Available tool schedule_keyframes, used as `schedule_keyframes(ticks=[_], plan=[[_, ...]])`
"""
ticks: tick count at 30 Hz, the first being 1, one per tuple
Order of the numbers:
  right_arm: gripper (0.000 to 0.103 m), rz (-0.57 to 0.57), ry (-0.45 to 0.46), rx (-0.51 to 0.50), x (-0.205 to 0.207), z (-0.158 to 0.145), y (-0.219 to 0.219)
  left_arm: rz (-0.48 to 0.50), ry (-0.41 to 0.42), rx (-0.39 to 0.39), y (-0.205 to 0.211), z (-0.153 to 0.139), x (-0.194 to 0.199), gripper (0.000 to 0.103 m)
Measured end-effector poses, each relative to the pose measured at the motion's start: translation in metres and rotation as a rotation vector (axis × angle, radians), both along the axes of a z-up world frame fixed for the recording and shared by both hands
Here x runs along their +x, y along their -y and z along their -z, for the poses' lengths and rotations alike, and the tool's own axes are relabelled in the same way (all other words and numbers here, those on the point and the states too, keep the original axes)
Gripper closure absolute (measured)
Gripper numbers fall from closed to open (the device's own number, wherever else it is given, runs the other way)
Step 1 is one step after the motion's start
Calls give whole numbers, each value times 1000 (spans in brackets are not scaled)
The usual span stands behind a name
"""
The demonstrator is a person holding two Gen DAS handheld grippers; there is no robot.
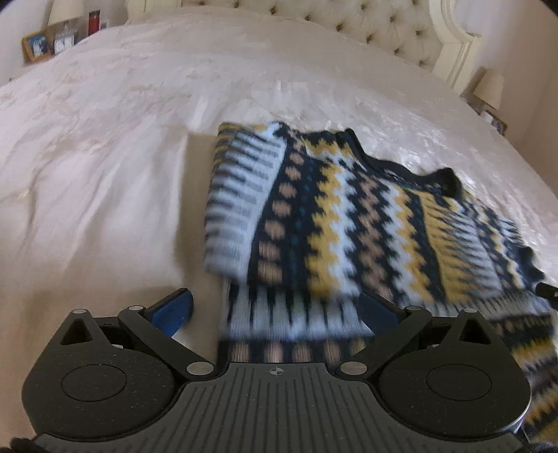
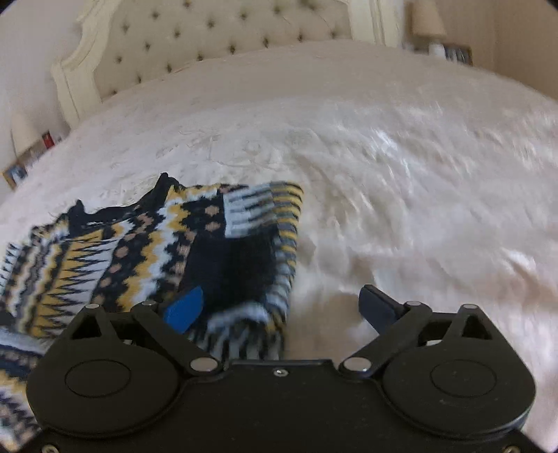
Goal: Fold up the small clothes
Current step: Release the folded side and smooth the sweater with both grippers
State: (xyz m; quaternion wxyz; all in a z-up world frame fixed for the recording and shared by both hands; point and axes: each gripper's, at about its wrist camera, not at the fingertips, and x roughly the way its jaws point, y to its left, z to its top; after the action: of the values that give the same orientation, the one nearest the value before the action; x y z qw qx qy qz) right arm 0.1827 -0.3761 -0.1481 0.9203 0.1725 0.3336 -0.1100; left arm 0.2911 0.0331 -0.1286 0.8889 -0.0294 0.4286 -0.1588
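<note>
A small knitted sweater (image 1: 348, 216) with navy, yellow, white and tan zigzag bands lies on the white bed cover (image 1: 104, 139). One side is folded over onto the body. My left gripper (image 1: 275, 306) is open, low over the sweater's near left edge, its fingers apart with knit between them. In the right wrist view the sweater (image 2: 146, 244) lies at the left, its folded right edge under my right gripper (image 2: 282, 306), which is open. Its left blue pad (image 2: 185, 308) is over the knit and its right finger (image 2: 380, 306) over the bed cover. Both views are blurred.
A tufted cream headboard (image 1: 366, 24) stands at the far end of the bed. Bedside tables hold a lamp (image 1: 490, 89), picture frames (image 1: 36, 45) and small items. The bed cover (image 2: 418, 174) spreads wide to the right of the sweater.
</note>
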Motion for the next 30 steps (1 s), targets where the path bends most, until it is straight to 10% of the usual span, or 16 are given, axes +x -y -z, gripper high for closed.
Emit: schedule_keyframes(ticks=[30], plan=[[1,-101,-206,407,-205,-6,-53,73,-119,172,-8,3,-195,1]])
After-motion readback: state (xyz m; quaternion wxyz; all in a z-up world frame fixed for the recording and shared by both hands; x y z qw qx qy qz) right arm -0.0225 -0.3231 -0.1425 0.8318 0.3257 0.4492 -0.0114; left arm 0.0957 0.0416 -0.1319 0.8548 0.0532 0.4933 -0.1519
